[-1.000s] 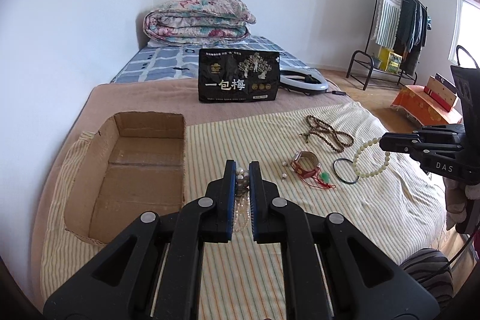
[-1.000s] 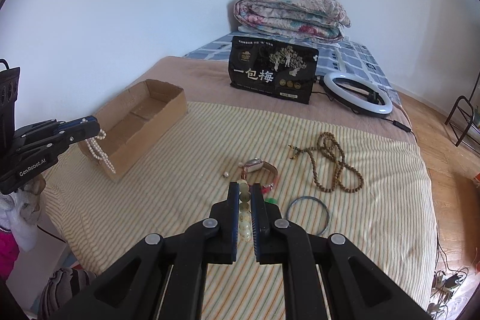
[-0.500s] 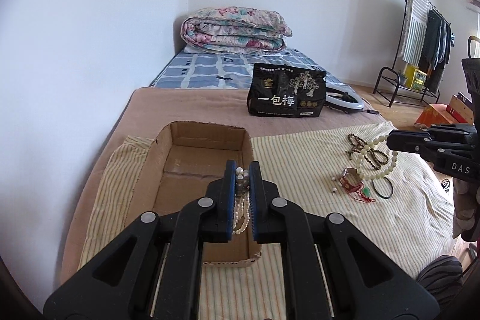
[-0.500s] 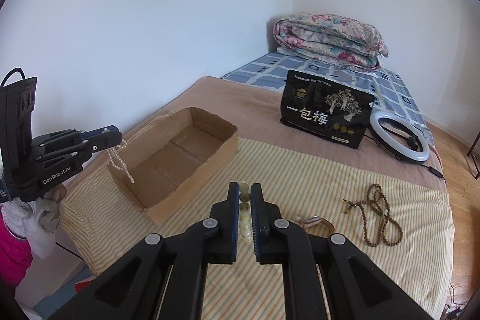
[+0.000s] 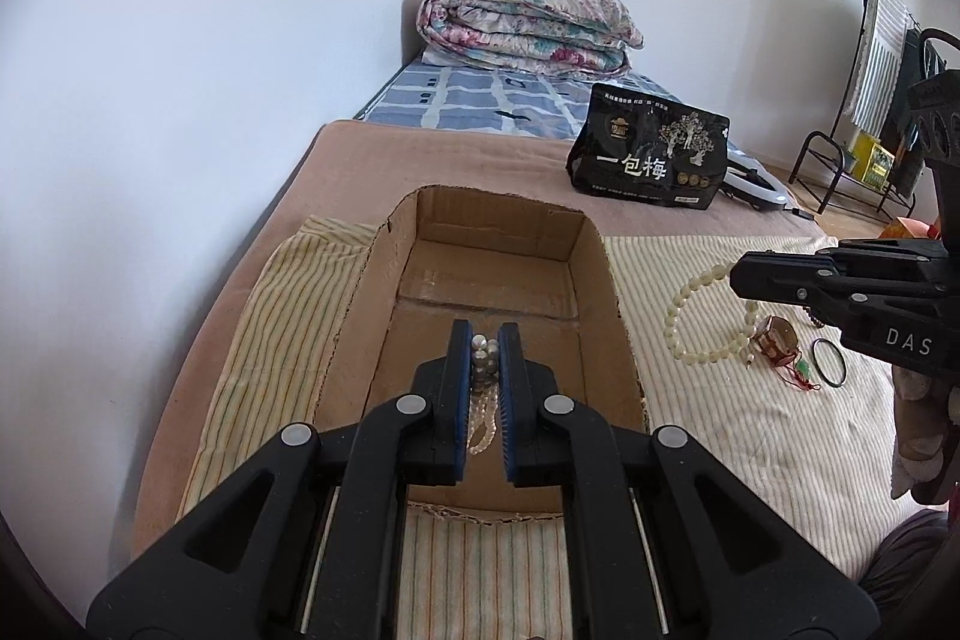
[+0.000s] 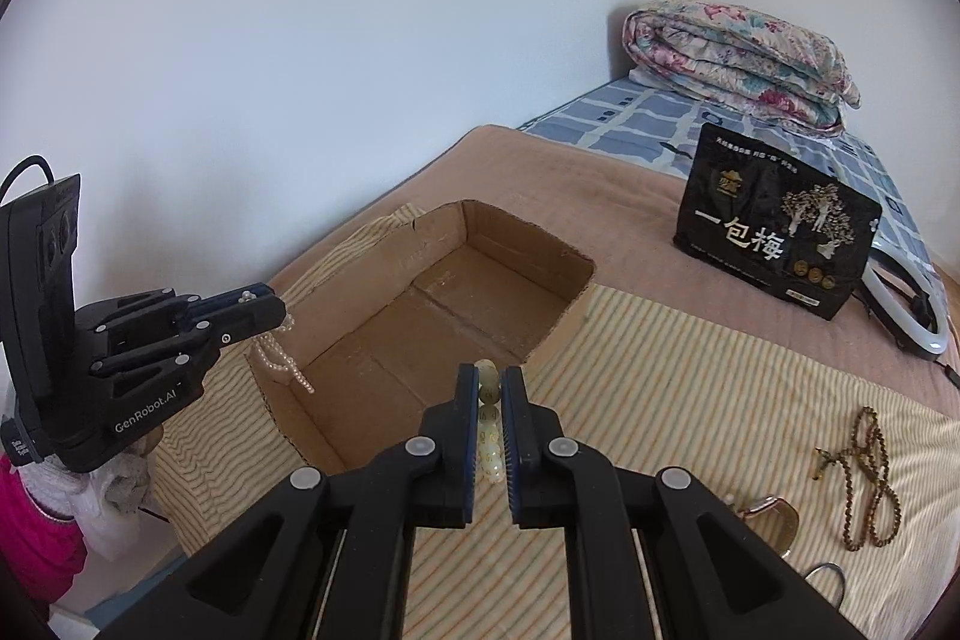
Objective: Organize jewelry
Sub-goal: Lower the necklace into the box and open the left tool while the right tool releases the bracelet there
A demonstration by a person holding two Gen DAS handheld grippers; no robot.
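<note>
An open cardboard box [image 5: 591, 244] lies on the striped cloth; it also shows in the right wrist view [image 6: 528, 253]. My left gripper [image 5: 485, 340] is shut on a white pearl necklace [image 5: 480, 418] and holds it above the box's near end; the strand hangs from it in the right wrist view [image 6: 276, 355]. My right gripper [image 6: 489, 379] is shut on a pale green bead bracelet [image 6: 489, 451], which hangs as a loop [image 5: 699, 316] just right of the box. A brown bead necklace [image 6: 870, 484], a red-corded bracelet [image 5: 780, 340] and a dark bangle [image 5: 828, 355] lie on the cloth.
A black snack bag [image 5: 651, 157] stands behind the box, with a ring light [image 6: 912, 304] beside it. A folded floral quilt [image 5: 528, 25] lies at the far wall. A clothes rack [image 5: 870, 58] stands at the right. The white wall runs along the left.
Both grippers have swung left toward the box, carrying their jewelry. The left one now hangs over the box's inside; the right one has come close to its right edge.
</note>
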